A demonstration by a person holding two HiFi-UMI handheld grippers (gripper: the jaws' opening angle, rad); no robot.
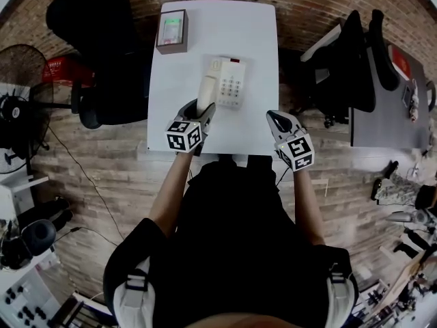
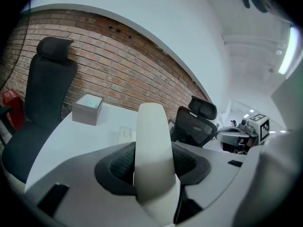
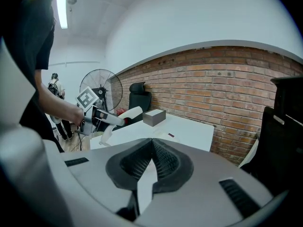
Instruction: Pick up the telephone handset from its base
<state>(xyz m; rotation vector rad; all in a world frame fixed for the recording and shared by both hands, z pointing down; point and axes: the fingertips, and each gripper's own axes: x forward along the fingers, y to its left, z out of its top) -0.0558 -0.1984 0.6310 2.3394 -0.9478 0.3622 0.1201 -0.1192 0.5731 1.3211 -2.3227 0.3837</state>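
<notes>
White table (image 1: pixel 256 46) w/ small grey box (image 1: pixel 172 31), green top, at far left corner. Black office chair (image 1: pixel 102 46) left of table, 2 more chairs (image 1: pixel 358 60) at right by grey desk (image 1: pixel 389 121). Far left: fan (image 1: pixel 20 67) + red crate (image 1: pixel 60 68). Behind: brick wall (image 2: pixel 118 65). Wood-plank floor (image 1: pixel 95 183).

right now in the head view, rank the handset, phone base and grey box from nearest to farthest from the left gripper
1. handset: held by the left gripper itself.
2. phone base: just right of the handset.
3. grey box: farthest, well beyond both and off to the left.
</notes>
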